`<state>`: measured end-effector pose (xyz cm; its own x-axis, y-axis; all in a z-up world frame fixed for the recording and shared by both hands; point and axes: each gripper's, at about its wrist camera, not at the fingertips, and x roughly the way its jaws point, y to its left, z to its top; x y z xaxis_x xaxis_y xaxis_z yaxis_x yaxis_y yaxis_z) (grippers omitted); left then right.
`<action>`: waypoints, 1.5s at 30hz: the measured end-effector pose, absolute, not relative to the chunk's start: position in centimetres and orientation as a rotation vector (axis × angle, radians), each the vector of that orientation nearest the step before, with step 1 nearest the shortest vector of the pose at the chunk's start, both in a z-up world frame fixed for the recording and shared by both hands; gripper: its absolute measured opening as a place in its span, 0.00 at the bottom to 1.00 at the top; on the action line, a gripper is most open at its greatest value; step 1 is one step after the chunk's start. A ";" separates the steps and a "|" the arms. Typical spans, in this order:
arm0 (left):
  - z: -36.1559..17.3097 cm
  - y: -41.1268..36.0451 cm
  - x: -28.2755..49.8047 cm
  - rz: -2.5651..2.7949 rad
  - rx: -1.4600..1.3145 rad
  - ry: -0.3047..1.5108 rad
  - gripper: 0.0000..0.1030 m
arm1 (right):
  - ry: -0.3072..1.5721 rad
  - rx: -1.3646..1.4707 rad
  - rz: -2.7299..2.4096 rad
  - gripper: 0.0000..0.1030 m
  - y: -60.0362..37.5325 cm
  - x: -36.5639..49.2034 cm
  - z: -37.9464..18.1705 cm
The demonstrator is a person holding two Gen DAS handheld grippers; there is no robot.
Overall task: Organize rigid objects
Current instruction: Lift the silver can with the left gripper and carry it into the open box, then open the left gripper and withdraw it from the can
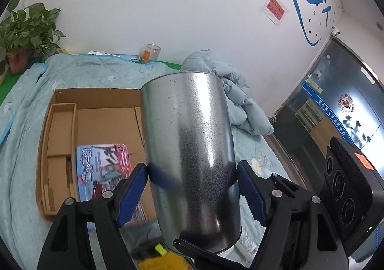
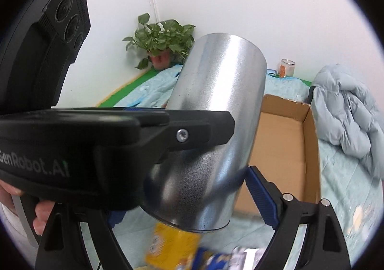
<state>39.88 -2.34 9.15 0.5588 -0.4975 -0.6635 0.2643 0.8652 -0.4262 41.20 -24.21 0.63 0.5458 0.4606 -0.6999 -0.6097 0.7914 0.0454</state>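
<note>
A shiny steel cup [image 1: 192, 150] is held in the air above the bed. My left gripper [image 1: 192, 188] is shut on its lower half, blue pads against both sides. The same cup [image 2: 211, 130] fills the right wrist view, tilted right, with the left gripper's black body crossing in front of it. My right gripper [image 2: 192, 200] stands around the cup's base; its right pad [image 2: 260, 194] is just beside the cup wall and its left finger is hidden. An open cardboard box [image 1: 62, 125] lies on the bed left of the cup, with a colourful booklet [image 1: 105, 169] inside.
A light blue quilt [image 1: 28, 106] covers the bed. A crumpled puffy jacket [image 1: 235, 99] lies at the right. A potted plant [image 1: 26, 32] and a clear jar [image 1: 151, 52] stand by the wall. A yellow packet [image 2: 170, 246] lies below the cup.
</note>
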 end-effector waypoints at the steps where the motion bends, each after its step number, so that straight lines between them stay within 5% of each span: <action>1: 8.8 -2.4 41.0 -0.456 -0.296 0.879 0.72 | 0.773 -0.215 0.640 0.85 -24.3 41.8 0.5; 19: -10.2 -2.2 49.4 -0.426 -0.447 1.231 0.72 | 1.264 -0.113 0.603 0.85 -25.4 50.2 -13.7; 28: -10.4 -2.6 48.9 -0.424 -0.365 1.221 0.78 | 1.295 0.020 0.583 0.86 -26.8 50.9 -14.0; 32: -5.5 -1.6 45.3 -0.394 -0.285 1.060 0.78 | 1.140 0.026 0.567 0.90 -28.6 49.0 -10.1; 33: -3.6 -0.9 43.5 -0.385 -0.266 0.987 0.80 | 1.092 0.011 0.548 0.96 -29.1 48.1 -8.9; 35: -0.5 0.5 39.4 -0.360 -0.227 0.839 1.00 | 0.987 -0.007 0.502 1.00 -30.5 45.5 -6.7; 39: 2.1 2.2 31.2 -0.216 -0.121 0.634 1.00 | 0.880 -0.064 0.380 1.00 -32.5 39.5 -5.6; 45: 0.2 3.8 24.1 -0.091 -0.176 0.653 0.98 | 0.930 -0.064 0.326 1.00 -33.6 35.6 -7.9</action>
